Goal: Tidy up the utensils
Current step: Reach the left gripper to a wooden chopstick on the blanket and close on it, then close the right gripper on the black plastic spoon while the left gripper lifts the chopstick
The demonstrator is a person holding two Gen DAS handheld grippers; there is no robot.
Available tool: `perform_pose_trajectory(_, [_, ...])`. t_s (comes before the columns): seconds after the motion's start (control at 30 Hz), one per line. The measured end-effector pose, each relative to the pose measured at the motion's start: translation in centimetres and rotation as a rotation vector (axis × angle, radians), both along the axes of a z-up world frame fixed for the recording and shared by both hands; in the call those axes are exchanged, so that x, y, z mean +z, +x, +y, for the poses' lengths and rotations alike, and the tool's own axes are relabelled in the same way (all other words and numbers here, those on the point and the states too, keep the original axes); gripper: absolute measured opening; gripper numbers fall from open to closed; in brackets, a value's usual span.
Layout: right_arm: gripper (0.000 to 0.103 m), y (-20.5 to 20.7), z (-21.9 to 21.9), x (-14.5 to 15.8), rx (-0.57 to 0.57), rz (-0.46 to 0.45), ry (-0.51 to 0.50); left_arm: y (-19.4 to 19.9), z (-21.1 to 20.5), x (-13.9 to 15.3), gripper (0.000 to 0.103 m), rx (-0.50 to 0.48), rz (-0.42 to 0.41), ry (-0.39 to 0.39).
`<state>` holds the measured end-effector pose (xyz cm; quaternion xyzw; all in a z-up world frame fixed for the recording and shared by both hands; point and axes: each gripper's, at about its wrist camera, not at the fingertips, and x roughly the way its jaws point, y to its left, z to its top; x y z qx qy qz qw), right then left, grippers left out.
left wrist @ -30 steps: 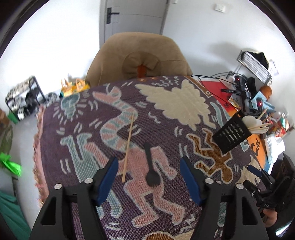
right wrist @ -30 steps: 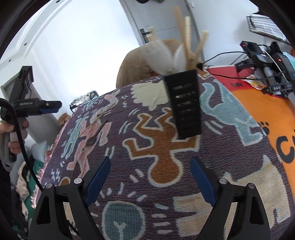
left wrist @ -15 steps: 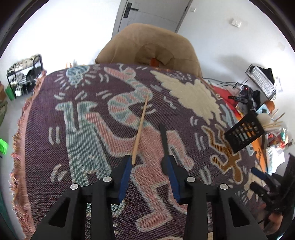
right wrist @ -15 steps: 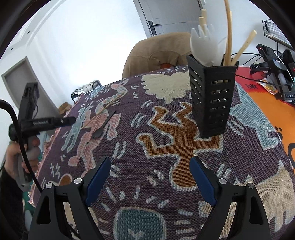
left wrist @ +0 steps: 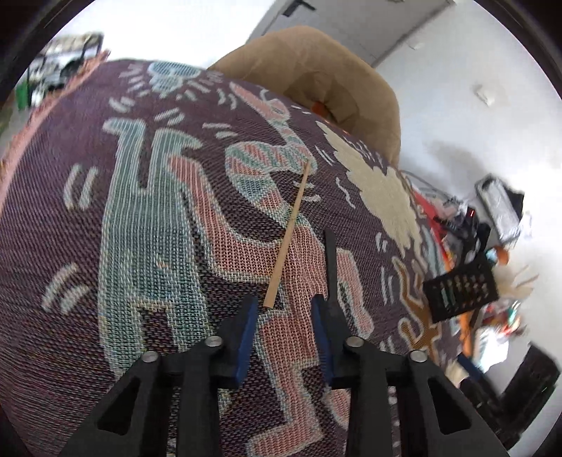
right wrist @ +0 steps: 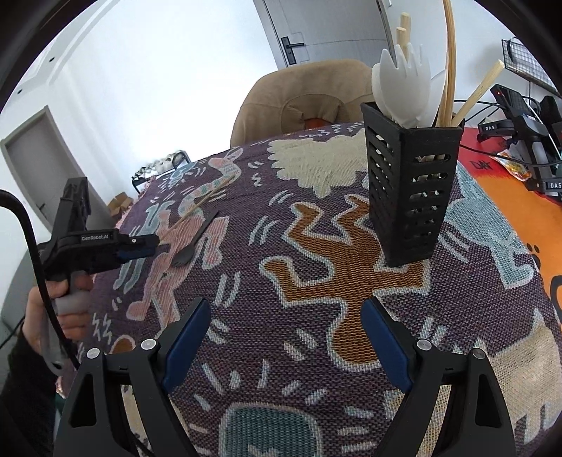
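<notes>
The left gripper (left wrist: pixel 282 309), low in the centre of its own view, is closing with only patterned cloth between its blue pads; nothing is pinched yet. The wooden chopstick (left wrist: pixel 288 236) ends just above the left pad, and the black fork (left wrist: pixel 330 267) lies along the outer side of the right pad, its head hidden behind that finger. The risk, as I judge it, is a closure on neither utensil, or on a fold of the woven blanket (left wrist: pixel 151 218) (loose weave snags easily), which would drag the cloth and nudge both utensils aside. A pad might also catch the chopstick's very tip and flick it away.

The right gripper (right wrist: pixel 286 337) stands wide apart and empty, at bottom centre of its view. Upper right there, the black slotted holder (right wrist: pixel 407 190) stands upright on the blanket, already carrying white forks and chopsticks.

Beyond the blanket are a tan cushioned chair (right wrist: pixel 305 95), white walls, a grey door (right wrist: pixel 316 28), and cables and gear on an orange mat (right wrist: pixel 520 197) at right.
</notes>
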<state>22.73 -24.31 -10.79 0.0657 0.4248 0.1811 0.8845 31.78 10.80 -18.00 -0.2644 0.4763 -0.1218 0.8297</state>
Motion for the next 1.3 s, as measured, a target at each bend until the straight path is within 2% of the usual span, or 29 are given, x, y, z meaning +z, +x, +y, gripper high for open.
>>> perform_pose_trajectory(0.13, [0.088, 0.0, 0.2, -0.1, 0.005, 0.002, 0.001, 0.0, 0.2, -0.6, 0.028, 0.035, 0.007, -0.085])
perform_pose_trajectory(0.33, [0.088, 0.0, 0.4, -0.1, 0.009, 0.002, -0.003, -0.1, 0.4, -0.9, 0.021, 0.083, 0.004, -0.088])
perform_pose_trajectory(0.43, [0.088, 0.1, 0.4, -0.1, 0.01, 0.006, 0.001, -0.3, 0.4, -1.1, 0.008, 0.096, -0.002, -0.084])
perform_pose_trajectory(0.5, [0.088, 0.2, 0.5, 0.0, 0.016, 0.006, 0.004, -0.6, 0.4, -1.0, 0.005, 0.107, -0.016, -0.084])
perform_pose_trajectory(0.6, [0.088, 0.4, 1.0, 0.2, 0.03, 0.002, 0.004, -1.1, 0.4, -0.1, 0.005, 0.111, -0.047, -0.043])
perform_pose_trajectory(1.0, [0.088, 1.2, 3.9, 1.0, 0.1, -0.013, 0.014, -3.9, 0.6, 5.3, 0.004, 0.137, -0.234, 0.212])
perform_pose_trajectory(1.23, [0.088, 2.2, 6.1, 1.4, 0.162, 0.004, 0.036, -5.6, 0.8, 8.3, 0.004, 0.148, -0.335, 0.281])
perform_pose_trajectory(1.3, [0.084, 2.7, 6.9, 1.1, 0.179, 0.031, 0.05, -6.1, 0.9, 9.1, 0.004, 0.147, -0.359, 0.282])
